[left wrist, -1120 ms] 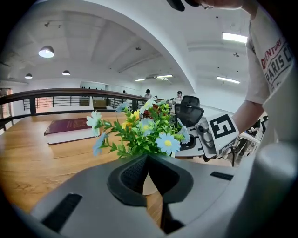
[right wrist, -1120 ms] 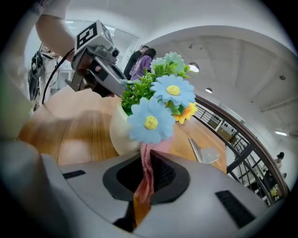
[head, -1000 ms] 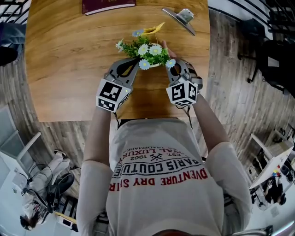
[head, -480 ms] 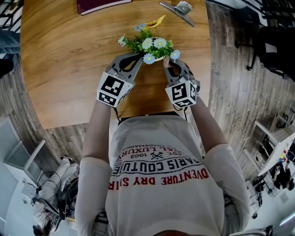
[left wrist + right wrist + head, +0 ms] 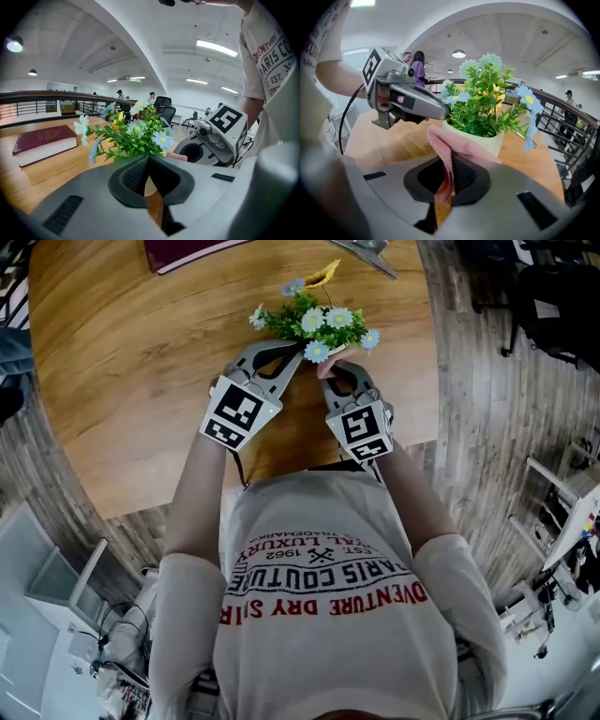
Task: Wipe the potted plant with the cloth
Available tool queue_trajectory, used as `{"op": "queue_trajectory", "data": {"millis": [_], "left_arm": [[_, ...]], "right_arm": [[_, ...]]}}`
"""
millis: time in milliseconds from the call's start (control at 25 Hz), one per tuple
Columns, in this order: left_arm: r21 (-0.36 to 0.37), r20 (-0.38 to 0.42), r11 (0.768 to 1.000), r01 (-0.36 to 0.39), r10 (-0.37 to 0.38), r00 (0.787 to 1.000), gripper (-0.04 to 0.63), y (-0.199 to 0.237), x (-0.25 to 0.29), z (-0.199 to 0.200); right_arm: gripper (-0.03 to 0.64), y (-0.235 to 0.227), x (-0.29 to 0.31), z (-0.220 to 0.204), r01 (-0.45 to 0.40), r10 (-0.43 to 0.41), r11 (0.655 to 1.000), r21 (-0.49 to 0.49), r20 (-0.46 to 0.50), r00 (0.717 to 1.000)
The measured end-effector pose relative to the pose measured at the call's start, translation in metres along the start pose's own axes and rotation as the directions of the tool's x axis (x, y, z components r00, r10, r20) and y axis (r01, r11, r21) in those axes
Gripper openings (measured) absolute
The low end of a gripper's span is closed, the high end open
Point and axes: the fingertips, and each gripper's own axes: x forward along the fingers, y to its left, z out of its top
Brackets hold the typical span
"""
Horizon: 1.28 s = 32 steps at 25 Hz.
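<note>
Two hand-held grippers meet at a small potted plant standing on a round wooden table, directly in front of the person who holds them. The plant has dense green leaves with white, pale blue and yellow flowers, and it sits in a cream pot.

On the person's left, the left gripper reaches in at an angle. Its jaws are pressed fully together with nothing caught between them. From the right gripper view, its closed tip lies at the pot's rim, just under the leaves, touching it or very nearly so.

On the other side, the right gripper points at the pot from close by. Its jaws are clamped on a pink cloth. A pinched fold of the fabric runs down between the ribbed pads, and the free part spreads upward and outward. That loose part lies draped against the near wall of the pot, just below the rim.

Both grippers carry a cube with black and white square markers at the back. A maroon book lies flat on the table, well apart from the plant, on the far left.
</note>
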Motion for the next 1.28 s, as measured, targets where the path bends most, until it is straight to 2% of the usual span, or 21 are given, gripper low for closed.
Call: {"op": "queue_trajectory", "data": {"millis": [160,320,480,680,880,1040,1200,1280], "left_arm": [[-0.014,0.02,0.999,0.04,-0.04,0.999,0.015,-0.001,-0.003,0.001],[-0.035,0.047,0.998,0.055,-0.054,0.997,0.015,0.001,-0.004,0.002],[-0.001,0.048,0.998,0.069,-0.068,0.997,0.015,0.001,-0.003,0.002],[0.028,0.042,0.997,0.072,-0.073,0.996,0.015,-0.002,-0.002,0.001],[0.073,0.004,0.997,0.028,-0.028,1.0,0.015,-0.003,-0.002,-0.002],[0.095,0.015,0.995,-0.018,0.017,1.0,0.015,-0.005,-0.002,-0.002],[0.061,0.023,0.994,-0.089,0.088,0.996,0.015,-0.01,-0.002,-0.006],[0.016,0.024,0.991,-0.131,0.13,0.991,0.015,-0.01,-0.001,-0.006]], "right_arm": [[0.035,0.013,0.004,0.014,-0.025,0.022,0.993,0.118,0.031,0.999],[0.035,0.022,0.009,0.023,-0.053,0.04,0.982,0.183,0.074,0.996],[0.035,0.032,0.012,0.037,-0.085,0.054,0.97,0.23,0.135,0.989],[0.035,0.03,-0.001,0.032,-0.057,0.017,0.958,0.282,0.143,0.99],[0.035,0.013,-0.021,0.006,0.023,-0.046,0.951,0.307,0.065,0.997],[0.035,-0.013,-0.033,-0.016,0.083,-0.085,0.954,0.287,-0.003,0.996],[0.035,-0.042,-0.044,-0.036,0.105,-0.094,0.957,0.269,-0.055,0.994],[0.036,-0.065,-0.048,-0.042,0.108,-0.095,0.964,0.244,-0.063,0.993]]}}
